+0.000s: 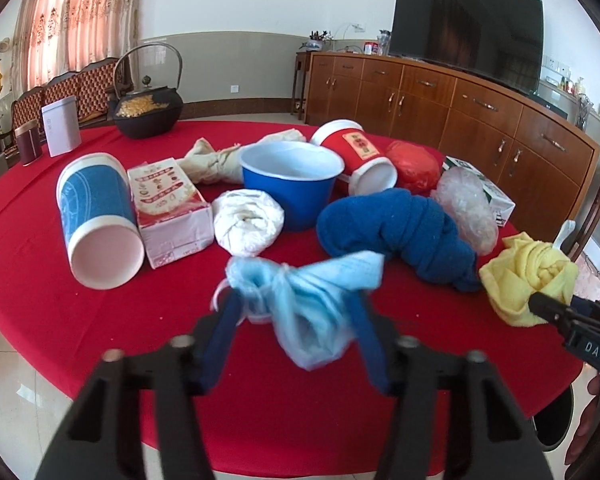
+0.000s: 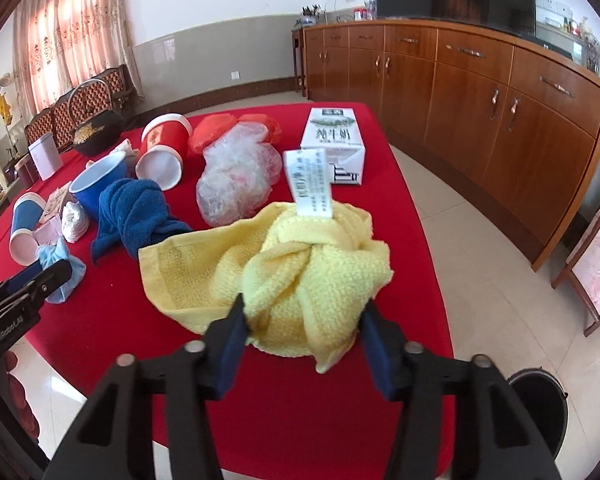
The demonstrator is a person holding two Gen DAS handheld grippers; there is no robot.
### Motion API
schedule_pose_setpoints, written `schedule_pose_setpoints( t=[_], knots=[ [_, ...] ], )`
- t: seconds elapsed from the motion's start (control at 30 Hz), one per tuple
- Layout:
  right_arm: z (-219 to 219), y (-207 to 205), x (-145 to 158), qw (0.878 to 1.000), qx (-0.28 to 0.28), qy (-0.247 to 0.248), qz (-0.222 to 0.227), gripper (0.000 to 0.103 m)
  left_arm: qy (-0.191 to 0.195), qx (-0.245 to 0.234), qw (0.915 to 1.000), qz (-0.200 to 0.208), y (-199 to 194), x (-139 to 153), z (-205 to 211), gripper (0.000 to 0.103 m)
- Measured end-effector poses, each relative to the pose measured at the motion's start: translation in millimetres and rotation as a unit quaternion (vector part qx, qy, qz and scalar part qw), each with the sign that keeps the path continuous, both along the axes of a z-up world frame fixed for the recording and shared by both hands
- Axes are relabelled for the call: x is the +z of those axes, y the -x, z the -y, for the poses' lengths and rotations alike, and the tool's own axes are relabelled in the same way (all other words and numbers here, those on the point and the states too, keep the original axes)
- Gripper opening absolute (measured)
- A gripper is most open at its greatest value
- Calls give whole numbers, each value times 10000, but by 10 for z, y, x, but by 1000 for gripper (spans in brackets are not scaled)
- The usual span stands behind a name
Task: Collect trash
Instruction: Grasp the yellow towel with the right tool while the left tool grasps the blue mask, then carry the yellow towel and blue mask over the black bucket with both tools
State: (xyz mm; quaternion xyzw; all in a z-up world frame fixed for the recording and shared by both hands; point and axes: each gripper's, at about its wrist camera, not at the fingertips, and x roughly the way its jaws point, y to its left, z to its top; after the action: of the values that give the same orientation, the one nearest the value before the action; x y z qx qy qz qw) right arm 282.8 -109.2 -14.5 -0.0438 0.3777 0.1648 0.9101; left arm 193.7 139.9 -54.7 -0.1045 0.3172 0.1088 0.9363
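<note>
A knotted light blue face mask [image 1: 300,300] lies at the near edge of the red table [image 1: 60,300]. My left gripper [image 1: 294,308] has a blue pad pressed against each side of it. A knotted yellow towel [image 2: 300,276] with a white label sits between the pads of my right gripper [image 2: 304,316], which squeeze it from both sides. Behind them lie a dark blue towel [image 1: 400,228], a white paper wad [image 1: 248,220], a blue bowl [image 1: 296,188], a blue-and-white cup [image 1: 96,216] on its side, a red cup [image 1: 356,152], a snack carton [image 1: 168,208], a clear plastic bag [image 2: 236,176] and a milk carton [image 2: 334,140].
An iron teapot [image 1: 148,108] and two tins [image 1: 62,126] stand at the table's far left. A black bin [image 2: 540,408] is on the tiled floor at the near right. A long wooden cabinet [image 2: 500,100] with a TV runs along the right wall.
</note>
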Motion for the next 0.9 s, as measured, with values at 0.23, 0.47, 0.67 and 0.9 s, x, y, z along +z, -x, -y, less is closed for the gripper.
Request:
schedule_pose_setpoints(
  t=[0.23,0.47,0.67,0.9],
  knots=[
    [-5,97,52,9998,84,56,184,28,191,-202,9994,195,48,45,-3,20],
    [144,280,290,9989,-76,-40,471,28,151,-368,9981,460,160,268,92,19],
    [479,497,500,9972,-350,-101,653,28,117,-758,9953,583,229,457,372,19],
    [1142,776,643,9931,-916,-17,730,28,98,-1507,9865,633,223,598,1012,19]
  ],
)
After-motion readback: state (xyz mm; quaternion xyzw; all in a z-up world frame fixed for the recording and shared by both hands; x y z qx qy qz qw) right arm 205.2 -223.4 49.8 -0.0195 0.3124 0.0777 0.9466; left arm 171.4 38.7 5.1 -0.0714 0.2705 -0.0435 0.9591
